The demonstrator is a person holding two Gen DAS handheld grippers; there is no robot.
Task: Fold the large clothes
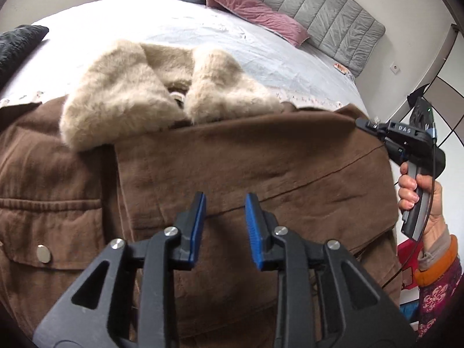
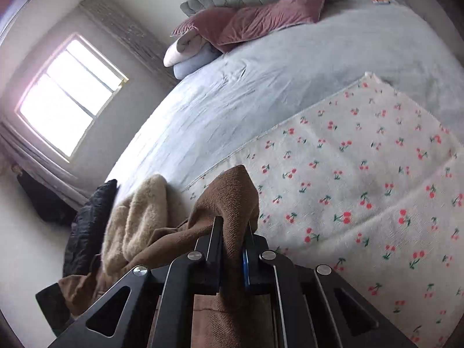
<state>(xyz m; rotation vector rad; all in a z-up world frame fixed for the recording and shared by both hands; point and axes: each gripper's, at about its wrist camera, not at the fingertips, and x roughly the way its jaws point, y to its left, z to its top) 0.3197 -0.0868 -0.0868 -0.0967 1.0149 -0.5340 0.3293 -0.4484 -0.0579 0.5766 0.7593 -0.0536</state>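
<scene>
A brown jacket (image 1: 261,168) with a beige fur collar (image 1: 121,101) lies on the bed, one side folded over the middle. My left gripper (image 1: 225,203) is open and empty just above the folded brown cloth. My right gripper (image 2: 233,226) is shut on a corner of the brown jacket (image 2: 232,191) and holds it up above the bed. The right gripper also shows in the left wrist view (image 1: 362,123) at the jacket's far right corner. The fur collar (image 2: 142,217) shows at the left of the right wrist view.
The bed has a pale blue sheet (image 1: 179,29) and a white cherry-print blanket (image 2: 362,159). Pink cushions (image 1: 261,14) and a grey headboard (image 1: 333,8) stand at the far end. A black garment (image 1: 14,46) lies at the left edge. A window (image 2: 69,95) is on the wall.
</scene>
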